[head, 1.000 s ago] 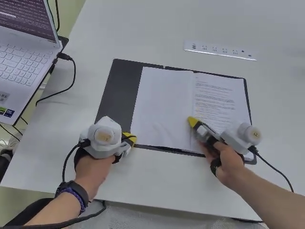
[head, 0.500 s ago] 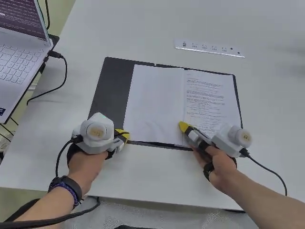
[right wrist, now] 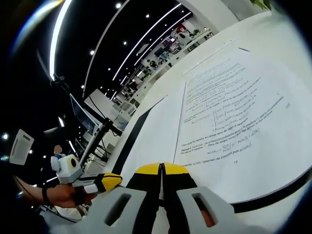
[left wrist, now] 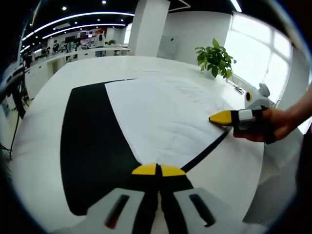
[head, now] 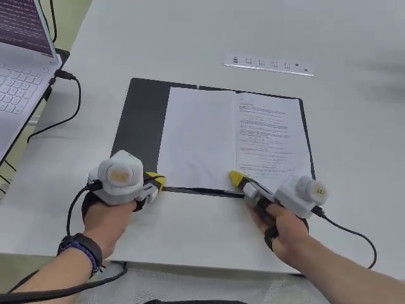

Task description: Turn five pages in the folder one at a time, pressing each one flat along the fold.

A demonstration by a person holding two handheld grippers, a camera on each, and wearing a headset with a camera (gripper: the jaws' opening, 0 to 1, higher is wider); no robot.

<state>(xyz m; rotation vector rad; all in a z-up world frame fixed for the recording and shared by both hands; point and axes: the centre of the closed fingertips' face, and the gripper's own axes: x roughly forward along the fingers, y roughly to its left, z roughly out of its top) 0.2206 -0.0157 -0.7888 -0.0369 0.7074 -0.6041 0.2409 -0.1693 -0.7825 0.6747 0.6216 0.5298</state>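
The folder lies open, 12 o'clock of the closed, empty left gripper and right gripper. The right sits at the 6 o'clock end of the fold. At least 1 page seems turned; all 5 unconfirmed.

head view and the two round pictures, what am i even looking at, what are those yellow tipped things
No robot here: a person holds a tool with two yellow-tipped jaws, a gripper, in each hand. The wide picture comes from a camera on the person's head, looking down at the table. Each round picture comes from a camera riding on one gripper, looking along its jaws. On the table lies an open black folder, a blank page beside a printed page. A laptop and a power strip sit nearby. The left gripper is at the folder's near edge, the right gripper near the fold; both are shut, holding nothing.
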